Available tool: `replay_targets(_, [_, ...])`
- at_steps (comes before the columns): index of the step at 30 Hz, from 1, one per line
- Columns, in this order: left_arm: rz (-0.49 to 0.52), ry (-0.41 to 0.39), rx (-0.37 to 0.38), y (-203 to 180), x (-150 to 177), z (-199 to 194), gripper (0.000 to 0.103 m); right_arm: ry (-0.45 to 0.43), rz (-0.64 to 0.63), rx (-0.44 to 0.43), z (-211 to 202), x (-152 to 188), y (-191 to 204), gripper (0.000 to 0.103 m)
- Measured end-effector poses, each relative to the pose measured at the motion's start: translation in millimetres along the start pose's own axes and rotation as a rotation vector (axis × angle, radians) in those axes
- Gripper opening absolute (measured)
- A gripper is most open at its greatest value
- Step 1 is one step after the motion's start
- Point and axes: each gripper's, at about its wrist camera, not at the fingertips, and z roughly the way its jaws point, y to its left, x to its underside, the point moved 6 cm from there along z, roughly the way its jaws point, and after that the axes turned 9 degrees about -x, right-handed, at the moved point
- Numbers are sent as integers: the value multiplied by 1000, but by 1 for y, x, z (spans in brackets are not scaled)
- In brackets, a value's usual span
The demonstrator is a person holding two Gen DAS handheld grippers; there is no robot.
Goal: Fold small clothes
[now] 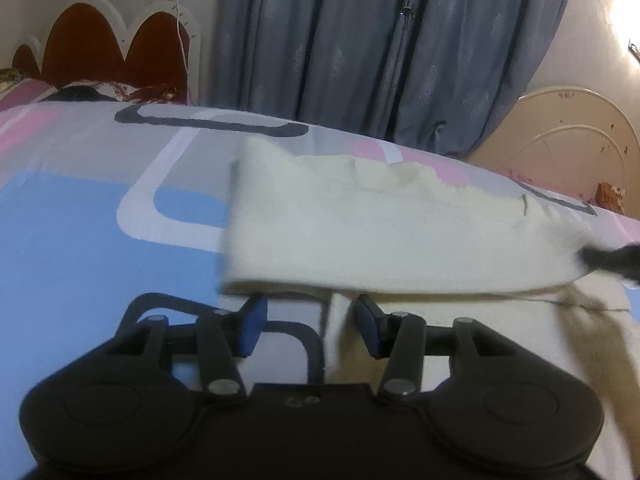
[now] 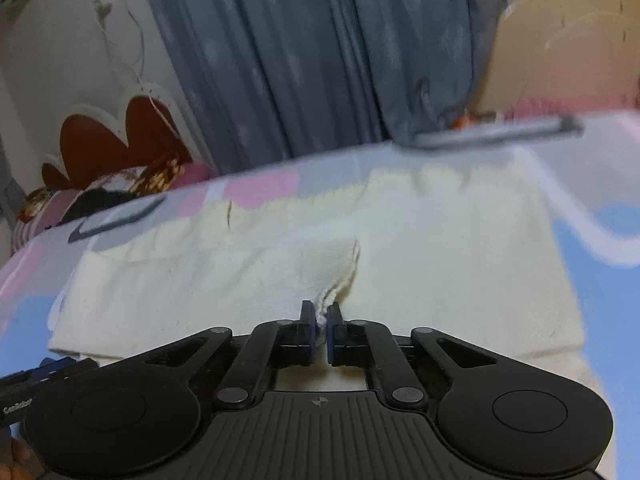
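Bed: a sheet patterned in blue, pink, grey and white is spread over it, and the garment is carried on it in both views.
Curtain: grey-blue folds are hung behind the bed; they are seen in both views.
Headboard: a scalloped red panel with a white rim is seen at the far left end of the bed, with a thin white cord hanging beside it.
Round cream panel: it is set at the far right end of the bed, beside the curtain.
Garment: a cream knit piece is laid on the sheet, with one layer folded over and a rounded fold edge turned toward the left claw; more cream cloth is seen beneath and to the right of that edge.
Left claw: the blue pads are held wide apart, nothing is gripped, and it is placed just before the fold edge.
Right claw: the pads are held narrow and a bunched ridge of the garment is pinched between them.
Left view only: the right claw is caught as a dark blur at the garment's right edge.
Right view only: the pinch itself is shown, and part of the left gripper is seen at the lower left.
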Motion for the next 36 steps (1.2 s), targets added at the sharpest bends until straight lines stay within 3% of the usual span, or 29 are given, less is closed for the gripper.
replay_targets(2, [-9, 5, 5, 3, -2, 2, 47, -92, 35, 57, -25, -10, -18, 4])
replay_targets(4, [2, 5, 2, 2, -4, 2, 46, -120, 84, 150, -40, -9, -48, 4])
replay_targets(7, [10, -1, 5, -1, -5, 2, 39, -52, 91, 160, -37, 3, -67, 4])
replay_targets(13, [12, 8, 29, -5, -8, 3, 31, -73, 80, 157, -41, 5, -67, 4])
replay_targets(30, [4, 34, 49, 0, -7, 7, 30, -89, 82, 174, -51, 4, -80, 4])
replay_targets(36, [57, 64, 78, -1, -9, 5, 37, -10, 77, 222, -45, 16, -89, 4])
